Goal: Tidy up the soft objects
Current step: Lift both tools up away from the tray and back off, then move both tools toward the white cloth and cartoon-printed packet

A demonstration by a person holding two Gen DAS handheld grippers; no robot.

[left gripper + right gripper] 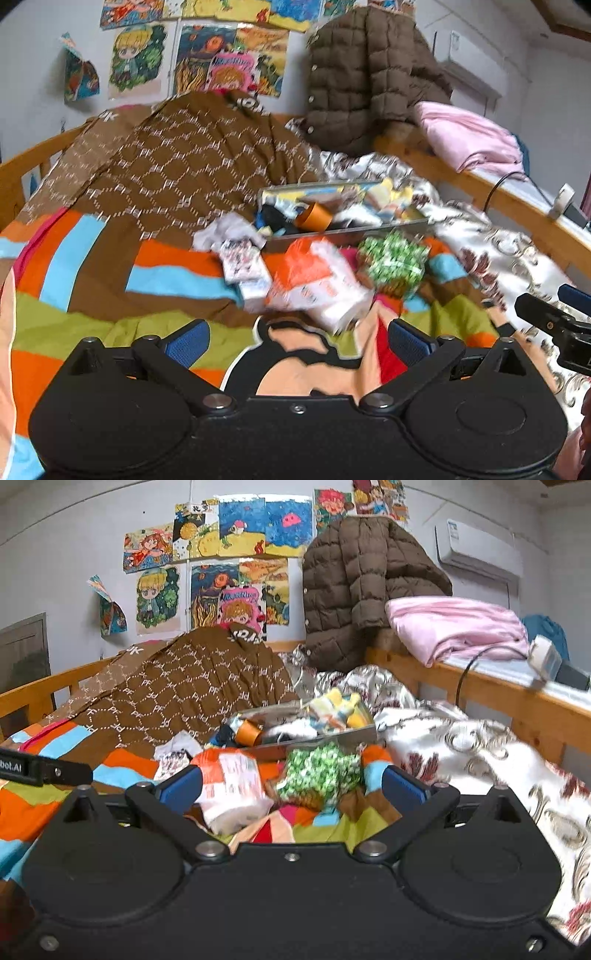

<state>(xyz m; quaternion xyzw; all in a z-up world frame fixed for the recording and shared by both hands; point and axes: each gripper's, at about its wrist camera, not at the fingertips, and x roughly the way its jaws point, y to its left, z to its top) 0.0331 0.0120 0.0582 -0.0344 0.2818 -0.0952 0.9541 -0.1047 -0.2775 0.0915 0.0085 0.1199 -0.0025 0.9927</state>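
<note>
1. The left gripper [299, 341] and right gripper [291, 788] are both hovering spread wide, gripping nothing, nearer than the tray [332, 736].
2. Just before the tray, a tissue pack [232, 786] and green bundle [319, 773] are lying touching; a wide closing risks catching both, or the bedspread [110, 258].
3. Inside the tray, socks [340, 707] are piling high; adding more could be spilling them.

Open quilt [92, 280] left of packets, tray [317, 738] behind – jacket [354, 590], bed rail [498, 694] blocking right
</note>
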